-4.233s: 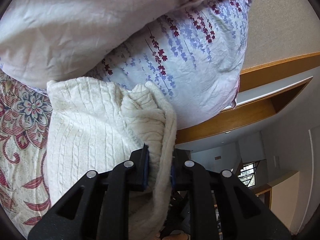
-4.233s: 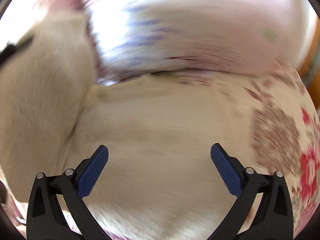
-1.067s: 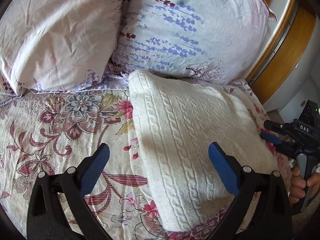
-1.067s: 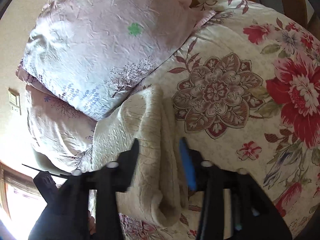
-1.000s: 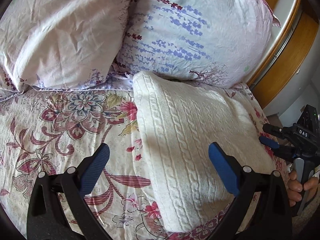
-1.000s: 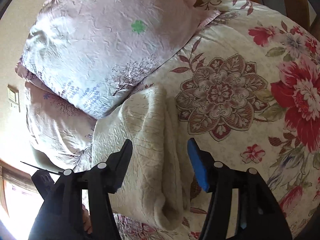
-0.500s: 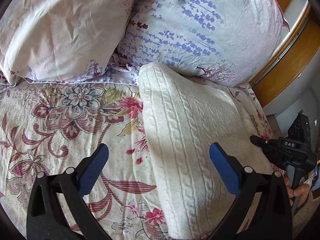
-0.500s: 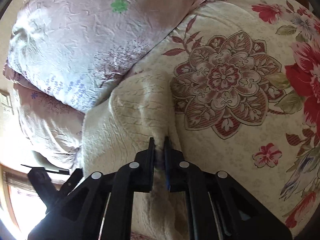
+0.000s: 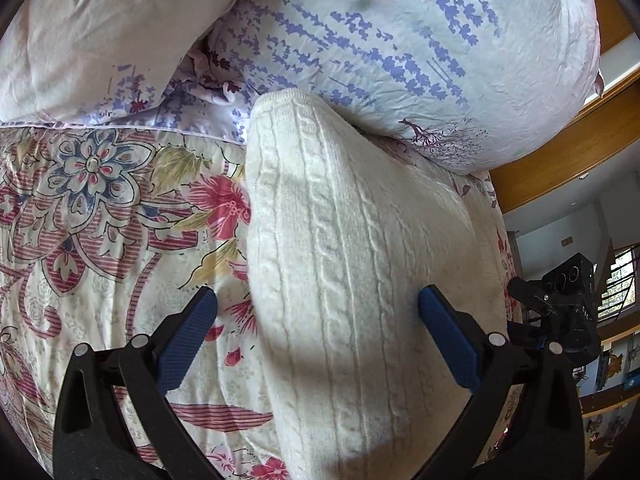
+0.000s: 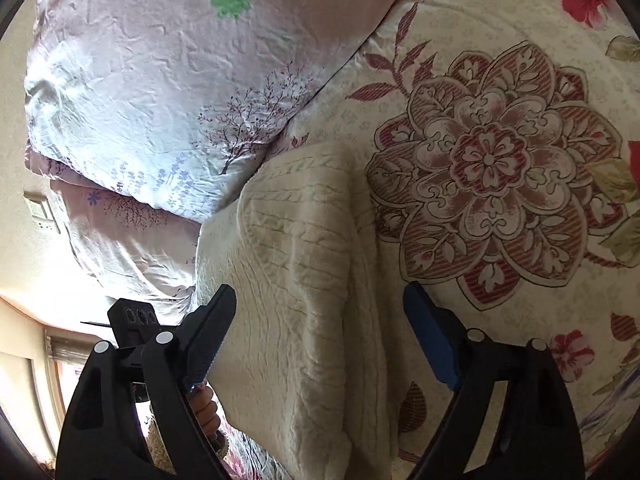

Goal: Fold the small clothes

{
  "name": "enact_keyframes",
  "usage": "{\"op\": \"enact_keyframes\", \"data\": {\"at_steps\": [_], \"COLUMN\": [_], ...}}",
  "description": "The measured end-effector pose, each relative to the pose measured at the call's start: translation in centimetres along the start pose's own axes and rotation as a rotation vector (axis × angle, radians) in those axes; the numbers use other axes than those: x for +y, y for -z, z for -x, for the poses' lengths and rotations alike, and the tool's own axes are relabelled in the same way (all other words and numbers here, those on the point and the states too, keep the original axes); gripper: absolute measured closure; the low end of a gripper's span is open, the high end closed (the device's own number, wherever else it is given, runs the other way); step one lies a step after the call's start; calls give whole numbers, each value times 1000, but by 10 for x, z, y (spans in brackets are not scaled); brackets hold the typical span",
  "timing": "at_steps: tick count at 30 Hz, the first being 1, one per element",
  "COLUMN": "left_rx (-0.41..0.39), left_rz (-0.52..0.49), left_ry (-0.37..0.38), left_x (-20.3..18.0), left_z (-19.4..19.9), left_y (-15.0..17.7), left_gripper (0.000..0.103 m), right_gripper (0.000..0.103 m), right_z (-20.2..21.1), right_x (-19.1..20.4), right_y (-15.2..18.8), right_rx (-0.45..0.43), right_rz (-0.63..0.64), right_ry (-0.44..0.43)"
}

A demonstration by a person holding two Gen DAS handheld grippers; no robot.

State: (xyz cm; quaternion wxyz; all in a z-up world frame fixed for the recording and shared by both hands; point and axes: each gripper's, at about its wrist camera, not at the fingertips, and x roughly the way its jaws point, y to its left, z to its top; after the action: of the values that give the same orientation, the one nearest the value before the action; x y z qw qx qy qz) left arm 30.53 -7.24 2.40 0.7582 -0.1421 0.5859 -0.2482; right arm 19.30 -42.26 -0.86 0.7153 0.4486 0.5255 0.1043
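A bed covered by a cream floral quilt fills most of both views, with two crumpled pillows printed in lavender sprigs piled at its head. Beside it runs a wooden frame, and beyond that a white-walled room with a bright window. A wall switch sits on the beige wall.

Bright daylight (window glare), fisheye-warped edges

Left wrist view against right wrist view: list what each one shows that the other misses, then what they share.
Only the left wrist view shows the wooden shelf, the staircase window and the left tool, open. Only the right wrist view shows the wall switch, the big maroon medallion on the bedspread and the right tool, open. Both show the folded cream knit sweater lying against the lavender-print pillow.
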Motion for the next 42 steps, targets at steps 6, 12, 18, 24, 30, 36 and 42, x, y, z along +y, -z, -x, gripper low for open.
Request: {"op": "enact_keyframes", "data": {"at_steps": [6, 12, 18, 24, 30, 36, 42], "left_rx": [24, 7, -15, -99, -93, -131, -290], "left_rz": [-15, 66, 65, 89, 103, 121, -119], "left_ry": [64, 137, 208, 198, 27, -132, -447], "left_x": [-17, -8, -9, 19, 57, 78, 35], "left_z": [-16, -16, 8, 73, 86, 67, 113], "left_y": [4, 6, 8, 18, 35, 48, 44], "left_gripper": [21, 55, 67, 67, 63, 30, 17], "right_gripper": [42, 66, 71, 73, 74, 58, 50], "right_z": [-22, -30, -25, -47, -102, -125, -81], "right_x": [1, 0, 30, 86, 123, 113, 117], "right_y": [8, 19, 28, 51, 77, 82, 53], "right_rx": [77, 75, 49, 113, 193, 239, 78], "right_rz": [6, -15, 14, 125, 303, 292, 260], "right_ry": [-73, -132, -225, -293, -136, 15, -8]}}
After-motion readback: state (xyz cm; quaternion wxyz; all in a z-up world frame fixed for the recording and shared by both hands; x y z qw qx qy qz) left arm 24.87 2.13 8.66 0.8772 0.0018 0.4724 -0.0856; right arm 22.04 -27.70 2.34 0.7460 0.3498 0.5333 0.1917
